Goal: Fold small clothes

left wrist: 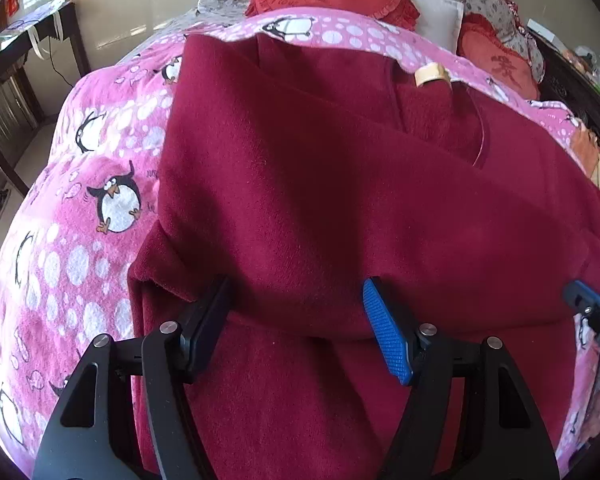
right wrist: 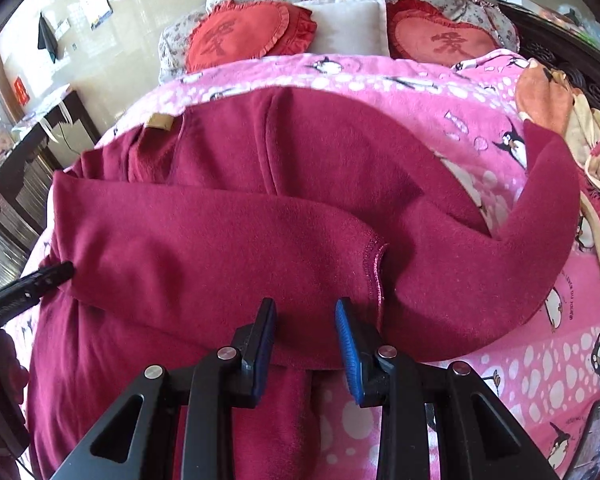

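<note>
1. My left gripper [left wrist: 296, 328] hangs over the left part of the dark red fleece garment [left wrist: 320, 184], jaws wide apart with nothing pinched; the cloth only passes beneath them. I judge it sits here to take the near folded edge.
2. The garment lies spread on the pink penguin blanket [left wrist: 100, 160] covering the bed, its tan neck label [left wrist: 432, 74] at the far end. So the collar points away from me and the hem toward me, with the long axis running near to far.
3. One sleeve [right wrist: 220, 232] is already laid across the body from left to right, its stitched cuff [right wrist: 374, 268] ending just ahead of my right gripper [right wrist: 306, 340].
4. My right gripper's jaws stand narrowly apart, over the fabric's near edge, gripping nothing that I can see.
5. The other sleeve [right wrist: 540, 216] still trails out to the far right, probably next to be folded in.
</note>
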